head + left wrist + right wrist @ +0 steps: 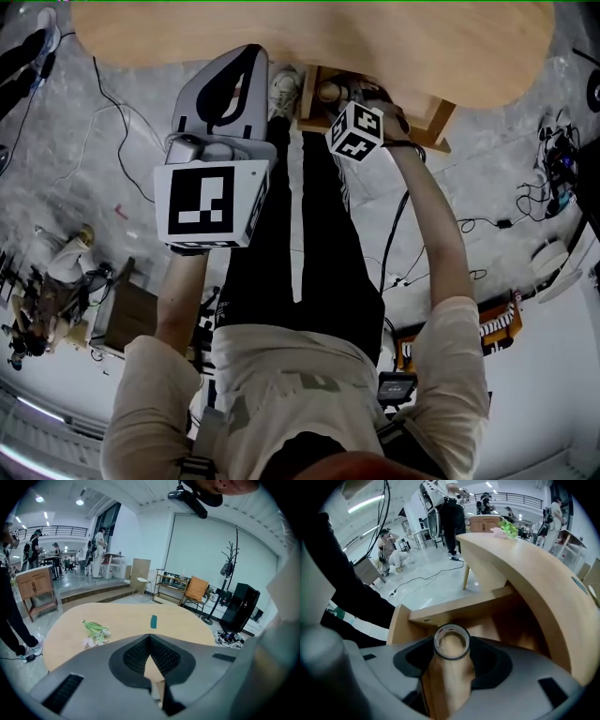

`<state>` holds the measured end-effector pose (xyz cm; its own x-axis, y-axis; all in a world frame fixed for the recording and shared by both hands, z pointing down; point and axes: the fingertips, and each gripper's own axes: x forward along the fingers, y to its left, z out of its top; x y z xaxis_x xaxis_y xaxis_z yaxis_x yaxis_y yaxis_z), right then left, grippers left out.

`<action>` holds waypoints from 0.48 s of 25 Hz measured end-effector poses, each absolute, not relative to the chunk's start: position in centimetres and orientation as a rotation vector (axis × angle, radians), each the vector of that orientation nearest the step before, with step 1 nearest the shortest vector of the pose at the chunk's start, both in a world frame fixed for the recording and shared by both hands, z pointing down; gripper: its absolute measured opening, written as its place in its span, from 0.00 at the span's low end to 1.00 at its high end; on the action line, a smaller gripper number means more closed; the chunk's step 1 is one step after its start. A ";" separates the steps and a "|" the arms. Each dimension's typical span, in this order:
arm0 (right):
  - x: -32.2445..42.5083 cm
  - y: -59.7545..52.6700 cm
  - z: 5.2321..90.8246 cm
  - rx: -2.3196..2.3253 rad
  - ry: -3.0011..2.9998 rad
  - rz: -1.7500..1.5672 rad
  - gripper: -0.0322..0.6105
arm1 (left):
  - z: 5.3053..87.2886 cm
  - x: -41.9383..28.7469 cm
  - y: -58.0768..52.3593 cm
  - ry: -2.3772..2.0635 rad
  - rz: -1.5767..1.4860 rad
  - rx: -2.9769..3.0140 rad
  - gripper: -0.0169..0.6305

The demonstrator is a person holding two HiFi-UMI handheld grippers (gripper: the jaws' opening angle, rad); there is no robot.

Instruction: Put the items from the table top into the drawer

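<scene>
A pale wooden table (309, 37) carries a bunch of pink and green flowers (96, 632) and a small teal item (153, 621). My left gripper (150, 638) hovers before the table's near edge, its jaws meeting at the tips with nothing between them. My right gripper (451, 644) points steeply down, shut on a tape roll (451, 627) that sits as a ring between its pads. Below it is the open wooden drawer (440, 613) under the table top (543, 573). In the head view the right gripper (356, 129) hangs over the drawer (433, 127).
Black cables (122, 112) trail over the grey floor on both sides of the person's legs. A low wooden box (127, 314) stands at the left. Beyond the table are a wooden cabinet (35, 585), a chair (197, 590), a coat stand (229, 569) and people far off.
</scene>
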<state>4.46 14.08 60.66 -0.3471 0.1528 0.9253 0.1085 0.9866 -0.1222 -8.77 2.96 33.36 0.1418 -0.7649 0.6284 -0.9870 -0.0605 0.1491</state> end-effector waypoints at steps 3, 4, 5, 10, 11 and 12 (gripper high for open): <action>4.7 14.7 61.4 -0.212 -1.902 0.048 0.44 | 33.1 -8.9 2.7 -1.683 0.530 1.884 0.04; 4.8 14.8 61.7 -0.207 -1.894 0.056 0.44 | 33.0 -8.9 2.7 -1.687 0.526 1.885 0.04; 5.0 14.7 61.9 -0.198 -1.886 0.064 0.44 | 32.9 -8.9 2.6 -1.690 0.521 1.885 0.04; 5.3 14.5 62.8 -0.143 -1.872 0.144 0.44 | 33.0 -8.6 2.3 -1.679 0.498 1.891 0.04; 5.2 14.5 62.9 -0.128 -1.873 0.166 0.44 | 33.0 -8.4 2.2 -1.674 0.494 1.901 0.04; 5.2 14.5 63.0 -0.112 -1.874 0.181 0.44 | 32.9 -8.2 2.1 -1.669 0.490 1.915 0.04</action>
